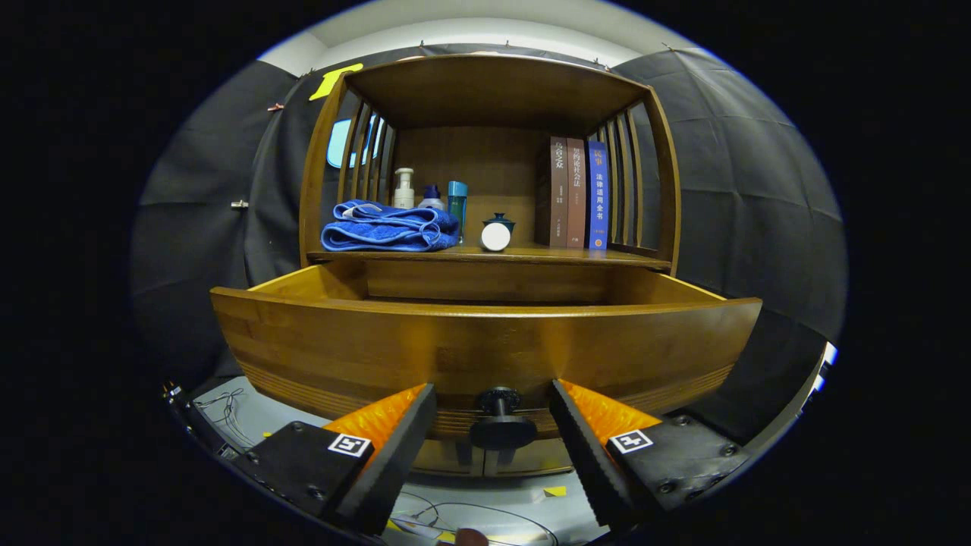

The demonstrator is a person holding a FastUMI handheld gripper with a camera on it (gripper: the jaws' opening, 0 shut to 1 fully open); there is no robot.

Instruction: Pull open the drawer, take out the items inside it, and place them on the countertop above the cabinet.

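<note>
Tongs (pixel 493 425) are standing released astride the drawer (pixel 485 341) knob (pixel 501 425), needing to lift above the near rim to reach inside.

— Any way into the drawer (pixel 485 341)?
— From above, yes; its top lies open below the countertop (pixel 485 255).
— And the gripper (pixel 493 398)?
— Fingers spread wide, the knob (pixel 501 421) standing free between them. The folded towel (pixel 388 227), bottles (pixel 432 193) and books (pixel 578 193) crowd the countertop.
</note>
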